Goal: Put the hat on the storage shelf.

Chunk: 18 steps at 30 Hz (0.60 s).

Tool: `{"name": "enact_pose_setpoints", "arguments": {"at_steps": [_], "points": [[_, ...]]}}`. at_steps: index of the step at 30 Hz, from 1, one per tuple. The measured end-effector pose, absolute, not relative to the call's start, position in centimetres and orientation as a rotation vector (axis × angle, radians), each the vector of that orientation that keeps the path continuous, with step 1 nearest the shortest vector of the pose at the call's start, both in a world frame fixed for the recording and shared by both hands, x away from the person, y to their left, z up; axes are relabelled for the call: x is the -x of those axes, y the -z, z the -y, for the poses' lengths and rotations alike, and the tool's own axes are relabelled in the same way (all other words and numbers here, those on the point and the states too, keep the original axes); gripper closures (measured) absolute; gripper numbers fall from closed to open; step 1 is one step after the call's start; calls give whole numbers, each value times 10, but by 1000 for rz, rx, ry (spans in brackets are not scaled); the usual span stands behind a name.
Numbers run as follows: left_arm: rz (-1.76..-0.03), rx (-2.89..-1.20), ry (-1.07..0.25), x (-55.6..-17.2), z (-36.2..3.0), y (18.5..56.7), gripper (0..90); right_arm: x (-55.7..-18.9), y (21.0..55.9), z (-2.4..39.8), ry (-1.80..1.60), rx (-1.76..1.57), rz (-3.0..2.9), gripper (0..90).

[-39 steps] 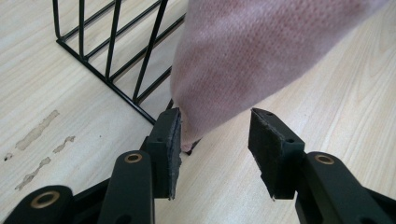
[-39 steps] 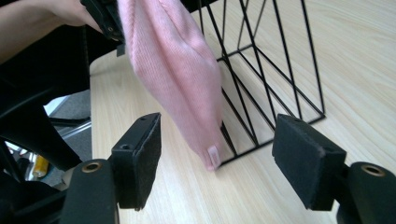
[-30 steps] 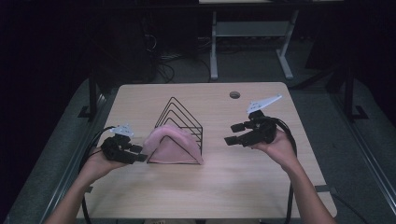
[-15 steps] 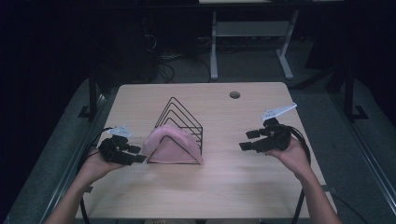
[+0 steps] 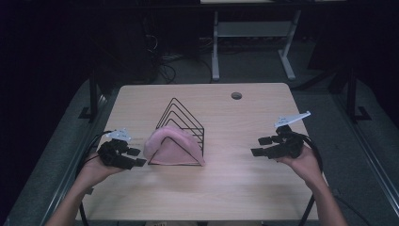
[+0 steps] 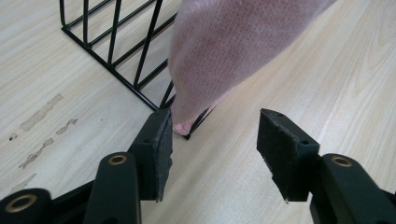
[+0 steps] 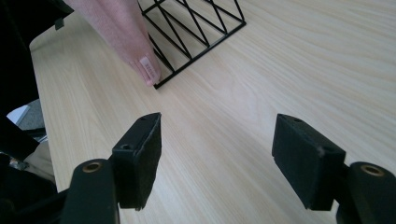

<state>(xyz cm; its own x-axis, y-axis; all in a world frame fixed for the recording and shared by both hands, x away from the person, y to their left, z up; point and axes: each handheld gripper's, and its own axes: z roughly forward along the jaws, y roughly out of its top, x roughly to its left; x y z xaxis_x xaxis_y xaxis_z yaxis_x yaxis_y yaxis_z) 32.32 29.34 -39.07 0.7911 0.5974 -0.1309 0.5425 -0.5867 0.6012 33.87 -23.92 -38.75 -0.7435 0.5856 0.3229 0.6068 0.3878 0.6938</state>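
Tongs both stand released: my right tongs (image 5: 259, 146) have pulled away from the rack (image 5: 181, 123), so the cloth (image 5: 171, 147) hangs draped on it, just ahead of my left tongs (image 5: 134, 157).

Ahead of the left gripper's (image 6: 212, 144) matt black pads, pink cloth (image 6: 233, 51) with a fine woven texture drapes thin black metal wire rack (image 6: 116, 51); beneath lies smooth pale wood-grain table (image 6: 327, 84), scuffed leftward.

One wire rack (image 5: 181, 125), one pink cloth (image 5: 169, 145), seemingly.
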Motion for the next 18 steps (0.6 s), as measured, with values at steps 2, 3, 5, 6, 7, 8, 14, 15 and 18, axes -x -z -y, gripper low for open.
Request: {"name": "enact_pose_setpoints", "arguments": {"at_steps": [2,3,5,6,7,8,14,15,18], "points": [[-841,-2339,-117,-323,-294,391,437,-336,389,244,1310,1131,2593,325],[-844,-2337,-120,-322,-293,391,427,-334,391,249,1308,1138,2595,325],[-846,-2337,-123,-321,-293,391,422,-332,391,251,1297,1150,2595,325],[-846,-2338,-129,-321,-294,390,415,-331,392,253,1291,1156,2597,325],[-847,-2339,-132,-321,-294,390,407,-330,393,256,1285,1163,2602,325],[-851,-2340,-133,-320,-294,391,399,-328,394,259,1286,1173,2601,325],[-870,-2347,-141,-319,-296,393,357,-320,405,277,1269,1243,2594,325],[-873,-2344,-141,-319,-296,393,352,-319,407,280,1271,1251,2589,325],[-883,-2338,-143,-318,-296,395,335,-315,411,287,1275,1281,2582,324]]}}
